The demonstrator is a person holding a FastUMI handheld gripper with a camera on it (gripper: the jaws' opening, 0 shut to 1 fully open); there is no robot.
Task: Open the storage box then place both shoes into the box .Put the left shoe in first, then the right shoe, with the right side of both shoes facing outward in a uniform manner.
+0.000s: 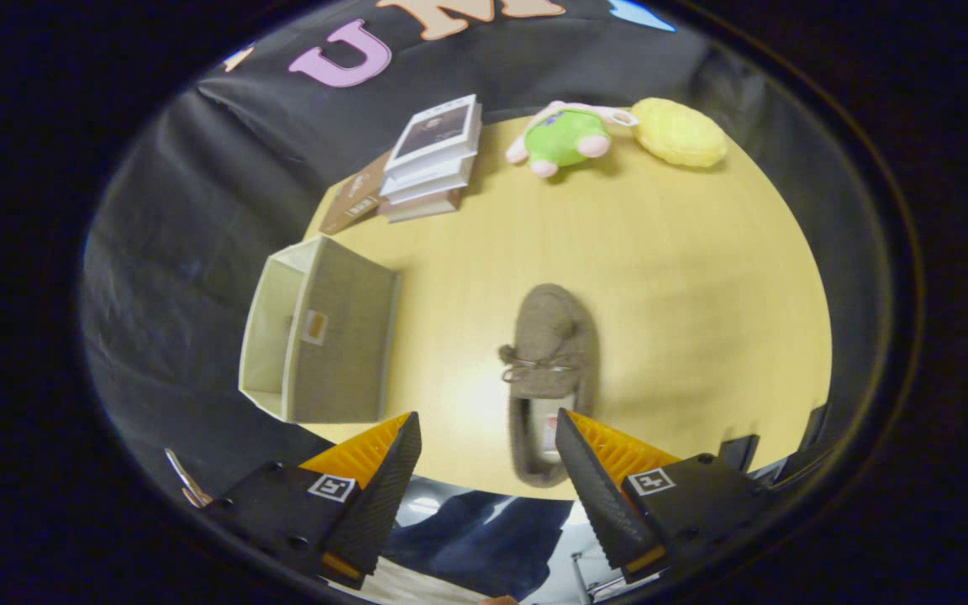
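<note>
The hand-held gripper (488, 454) is held with fingers spread apart, empty, above the tabletop (686, 277). One brown suede moccasin shoe (549, 361) lies just ahead, heel between the fingertips. The grey fabric storage box (328, 332) lies tipped sideways nearby. A risk is judged: a shallow heel pinch could let the shoe slip or twist.

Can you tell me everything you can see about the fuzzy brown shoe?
The shoe is a soft grey-brown slipper that looks like fuzzy fabric, with a little bow tied across its top. It lies flat on the yellow wooden table, its toe pointing away from the gripper and its heel near the table's edge. A light label shows inside the opening. The gripper's fingers are open above it; one finger covers part of the heel. Only the table touches it.
</note>
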